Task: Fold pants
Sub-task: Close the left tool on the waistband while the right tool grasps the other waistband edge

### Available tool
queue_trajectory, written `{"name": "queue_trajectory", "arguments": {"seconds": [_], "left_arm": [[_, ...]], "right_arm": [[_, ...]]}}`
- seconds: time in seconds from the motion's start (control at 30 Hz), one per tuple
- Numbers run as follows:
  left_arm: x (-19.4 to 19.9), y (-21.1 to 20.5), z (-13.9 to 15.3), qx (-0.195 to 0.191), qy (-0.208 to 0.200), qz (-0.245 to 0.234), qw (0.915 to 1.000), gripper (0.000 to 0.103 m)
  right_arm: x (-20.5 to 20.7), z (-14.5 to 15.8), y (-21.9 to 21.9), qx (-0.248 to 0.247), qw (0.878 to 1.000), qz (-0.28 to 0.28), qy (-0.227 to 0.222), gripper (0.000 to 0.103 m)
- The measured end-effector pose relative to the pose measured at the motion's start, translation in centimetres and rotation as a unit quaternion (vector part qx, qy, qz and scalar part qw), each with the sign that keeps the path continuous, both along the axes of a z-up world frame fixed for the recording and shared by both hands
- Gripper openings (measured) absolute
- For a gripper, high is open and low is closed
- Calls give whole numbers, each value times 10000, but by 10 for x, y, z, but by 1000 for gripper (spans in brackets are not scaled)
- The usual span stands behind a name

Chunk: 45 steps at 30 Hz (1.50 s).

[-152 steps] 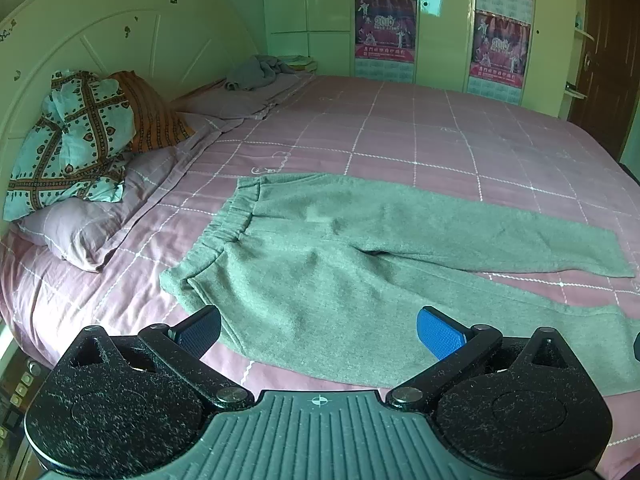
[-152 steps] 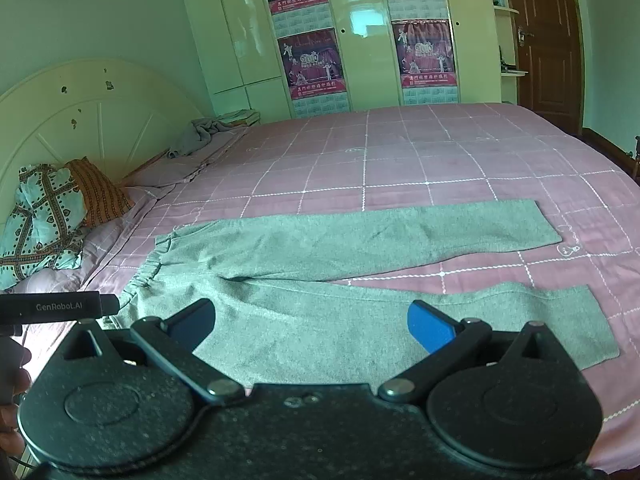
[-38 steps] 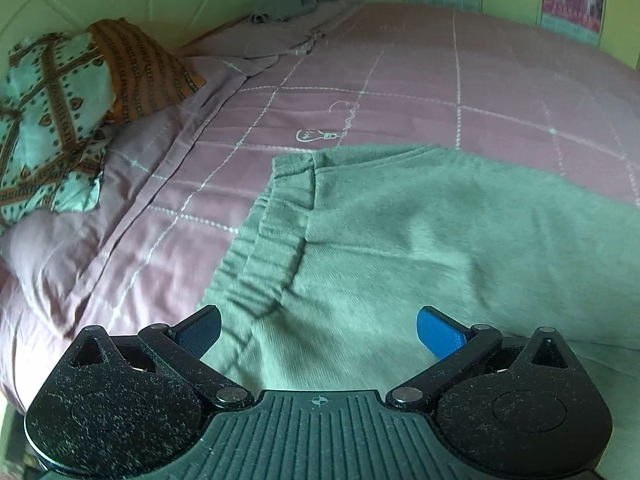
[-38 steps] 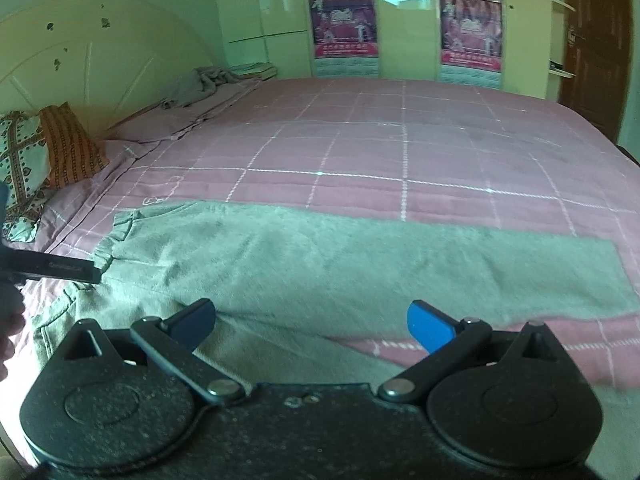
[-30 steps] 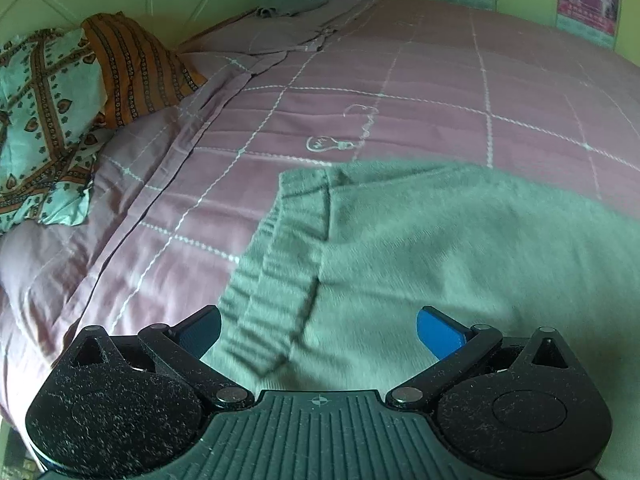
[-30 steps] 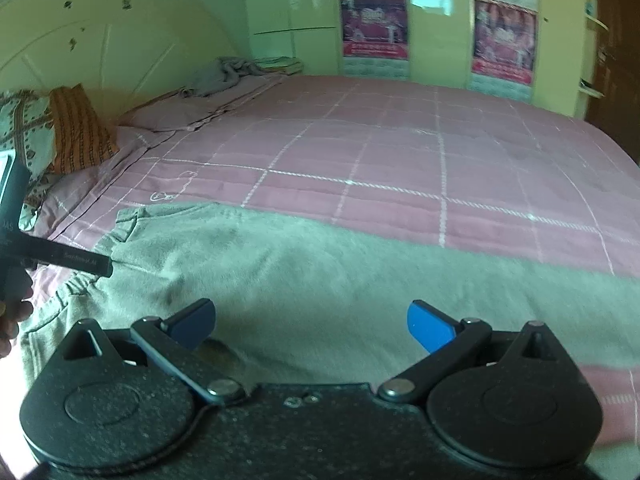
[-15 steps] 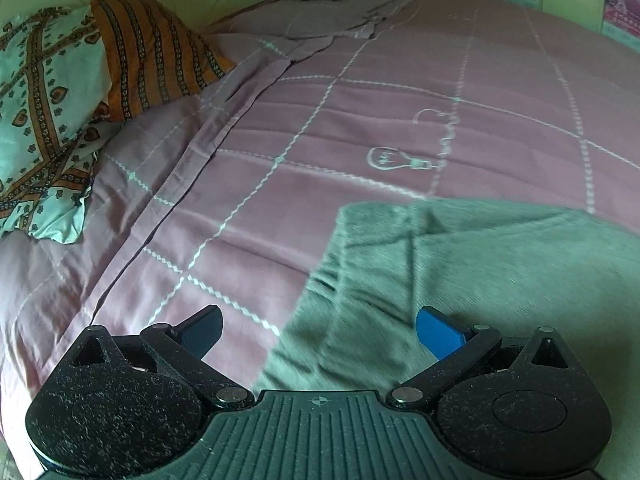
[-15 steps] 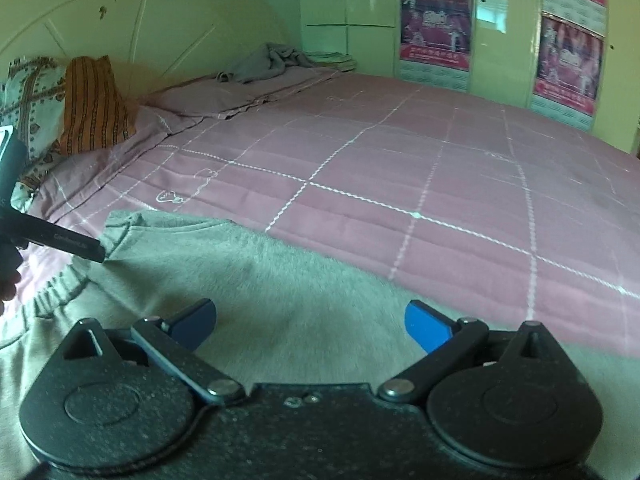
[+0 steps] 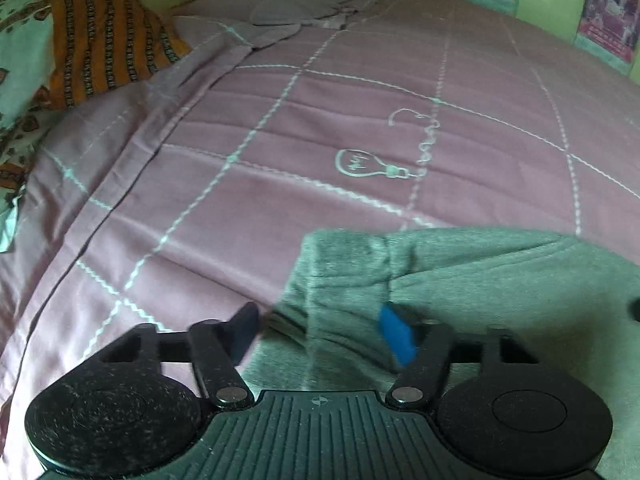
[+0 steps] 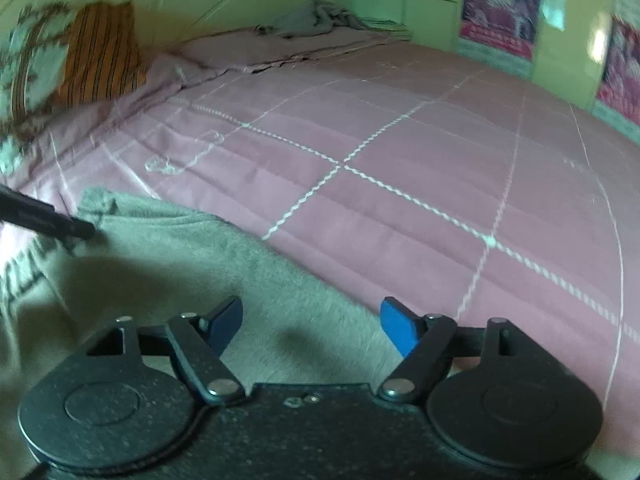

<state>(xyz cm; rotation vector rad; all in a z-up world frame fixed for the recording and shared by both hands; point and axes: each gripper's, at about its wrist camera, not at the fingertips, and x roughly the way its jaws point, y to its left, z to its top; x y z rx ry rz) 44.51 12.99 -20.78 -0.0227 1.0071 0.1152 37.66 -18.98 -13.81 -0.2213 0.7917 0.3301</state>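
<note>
Grey-green pants [image 9: 460,276] lie flat on the pink bed. In the left wrist view the far waistband corner [image 9: 340,256] sits between the fingers of my left gripper [image 9: 320,336], which is partly closed around it with the jaws still apart. In the right wrist view the pants [image 10: 192,264] spread under my right gripper [image 10: 310,328], which is open, low over the far leg's edge and holding nothing. The left gripper's finger [image 10: 48,220] shows at the left, touching the waistband.
The pink quilted bedspread [image 9: 304,128] stretches beyond the pants. Patterned pillows [image 9: 100,28] lie at the headboard on the left. A grey garment [image 10: 312,20] lies at the far corner. Wardrobe doors with posters [image 10: 500,4] stand behind the bed.
Both grippers have moved forward and down to the far edge of the pants. Both sets of fingers have narrowed, the left around the waistband corner.
</note>
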Motion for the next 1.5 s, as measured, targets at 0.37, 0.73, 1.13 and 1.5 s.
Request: {"name": "queue_trajectory", "arguments": {"seconds": [0.37, 0.73, 1.13, 1.5], "left_arm": [[-18, 6, 15, 231, -192, 102, 9995, 0], [-139, 45, 74, -405, -275, 181, 9986, 0], [-264, 84, 78, -1470, 235, 670, 9866, 2], [-270, 53, 50, -2680, 253, 1038, 9575, 87]], "right_arm": [[-1, 6, -1, 145, 9992, 292, 234, 8], [-177, 80, 20, 360, 9946, 959, -160, 6], [-273, 20, 30, 871, 9929, 178, 794, 23], [-277, 11, -2, 1563, 9764, -926, 1165, 28]]}}
